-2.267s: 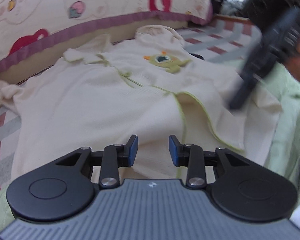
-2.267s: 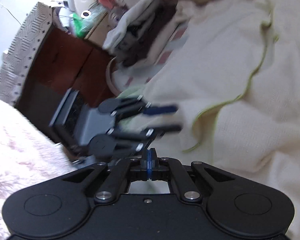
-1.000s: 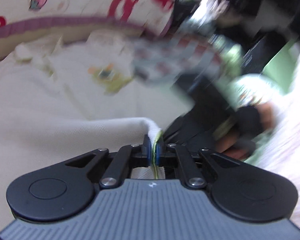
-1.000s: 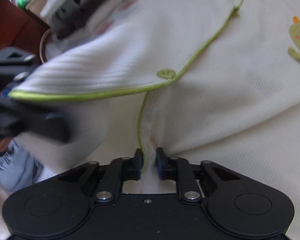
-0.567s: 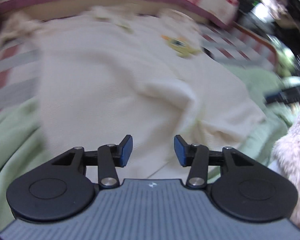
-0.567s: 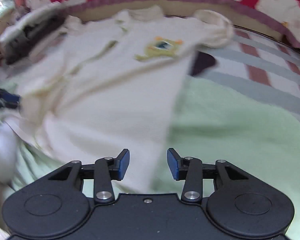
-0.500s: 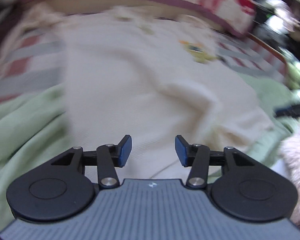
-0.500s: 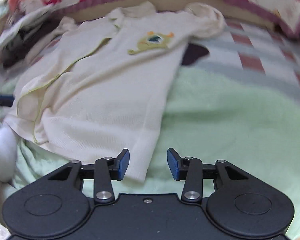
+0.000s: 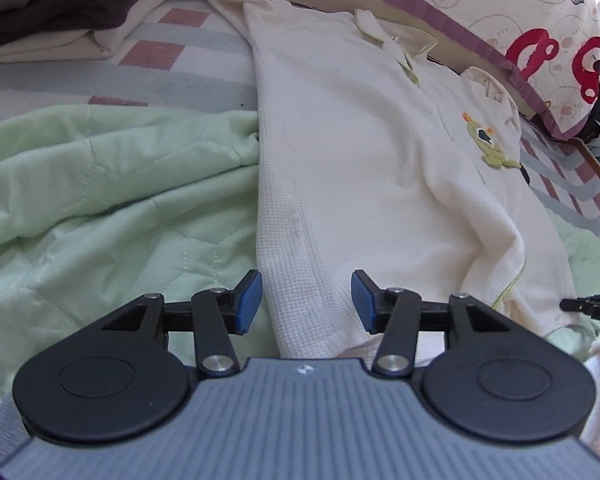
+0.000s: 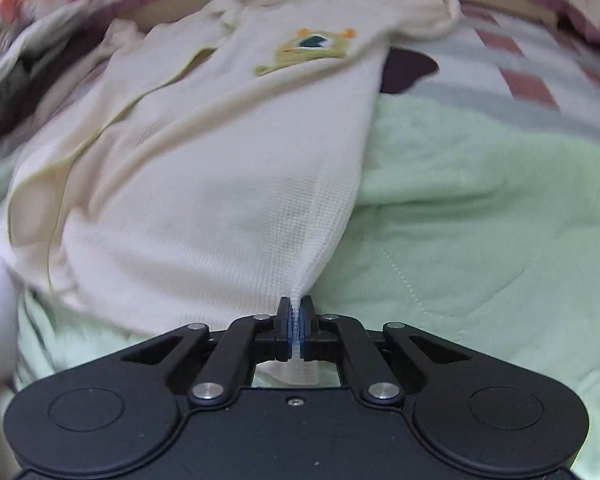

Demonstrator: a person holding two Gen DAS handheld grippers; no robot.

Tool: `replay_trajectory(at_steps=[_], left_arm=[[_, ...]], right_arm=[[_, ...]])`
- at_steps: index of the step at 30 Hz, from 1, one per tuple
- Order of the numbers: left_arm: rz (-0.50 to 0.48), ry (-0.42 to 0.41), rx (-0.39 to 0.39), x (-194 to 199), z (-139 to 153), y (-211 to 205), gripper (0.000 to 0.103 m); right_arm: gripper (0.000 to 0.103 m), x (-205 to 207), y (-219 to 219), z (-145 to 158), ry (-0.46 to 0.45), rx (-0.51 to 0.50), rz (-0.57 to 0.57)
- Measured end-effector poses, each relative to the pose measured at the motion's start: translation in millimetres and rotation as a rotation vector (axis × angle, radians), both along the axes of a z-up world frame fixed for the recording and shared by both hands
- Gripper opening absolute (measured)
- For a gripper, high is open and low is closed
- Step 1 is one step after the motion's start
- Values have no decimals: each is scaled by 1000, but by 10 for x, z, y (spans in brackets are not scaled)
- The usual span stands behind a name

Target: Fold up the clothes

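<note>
On the green blanket [image 9: 100,184], the cream shirt [image 9: 360,168] is lying flat. The left gripper [image 9: 305,301] is hanging over its bottom edge with its 2 jaws spread wide. The right gripper [image 10: 296,326] is pinching the shirt's hem, jaws pressed together.
</note>
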State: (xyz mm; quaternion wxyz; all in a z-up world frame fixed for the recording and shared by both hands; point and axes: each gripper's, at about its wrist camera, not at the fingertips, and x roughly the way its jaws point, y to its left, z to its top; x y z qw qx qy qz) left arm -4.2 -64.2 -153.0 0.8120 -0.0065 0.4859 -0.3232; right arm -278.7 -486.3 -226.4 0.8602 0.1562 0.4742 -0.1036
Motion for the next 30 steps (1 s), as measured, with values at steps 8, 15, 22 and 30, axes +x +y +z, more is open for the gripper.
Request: replay_trajectory(at_steps=[8,15,22,30], left_arm=[[-143,-44,69,-191,25,-106,49],[-255,-140,153,-393,50,-204,53],[-363,-283,318,-548,16,-358,3],[-303,-245,356,-434,-93,-388,9]], right_arm=[[3,-76,-46,-106,3,20,-93],[4,-127,-116,-123,-12,72,-134],[4,-56,-70,-118,12,54,-116],[12,-27,-139,-141,-2,124,-148]])
